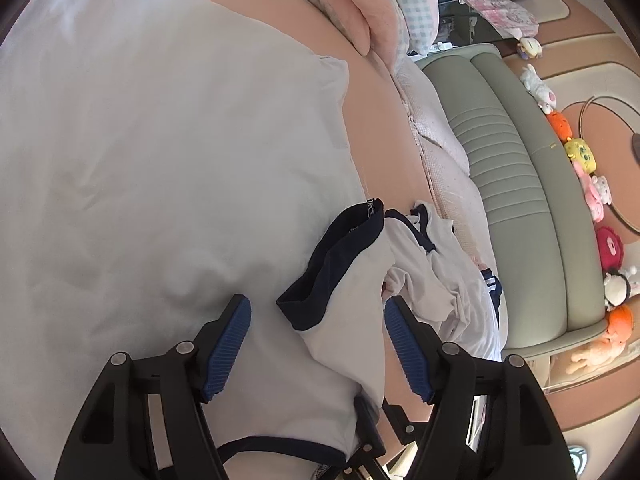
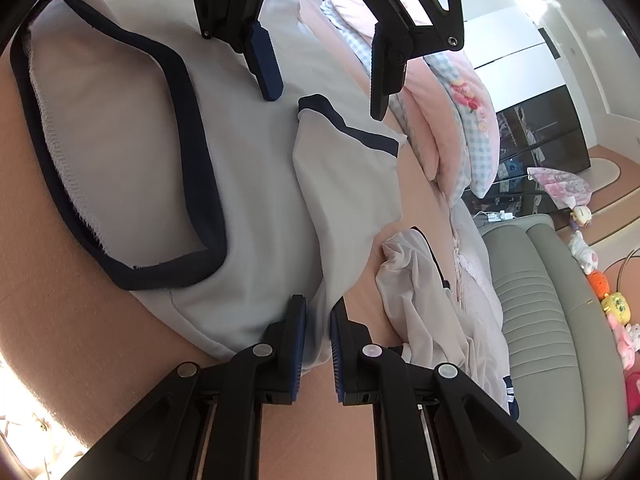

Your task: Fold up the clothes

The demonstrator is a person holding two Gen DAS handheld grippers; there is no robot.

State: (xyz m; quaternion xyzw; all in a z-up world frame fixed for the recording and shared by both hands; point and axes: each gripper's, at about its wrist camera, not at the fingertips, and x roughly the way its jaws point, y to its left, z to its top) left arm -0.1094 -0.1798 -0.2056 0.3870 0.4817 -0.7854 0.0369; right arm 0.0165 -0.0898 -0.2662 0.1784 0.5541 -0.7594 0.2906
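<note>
Folding has barely begun: your shirt (image 2: 248,184) lies spread mid-frame, one sleeve (image 2: 344,168) turned in; left gripper (image 2: 326,84) hangs apart above it, right gripper (image 2: 318,320) clamps its lower edge, second garment (image 2: 420,300) waits unfolded

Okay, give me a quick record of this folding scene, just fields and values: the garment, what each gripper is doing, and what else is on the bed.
garment: pale blue shirt with navy trim, spread flat on the pink bed sheet
sleeve: navy-cuffed sleeve folded in over the body
left gripper: open, jaws either side of the sleeve, pads not pressing it
right gripper: shut on the shirt's edge
other clothing: crumpled white garment lying beside the shirt
bedding: pink and checked pillows at the far end
beside bed: green padded bench
</note>
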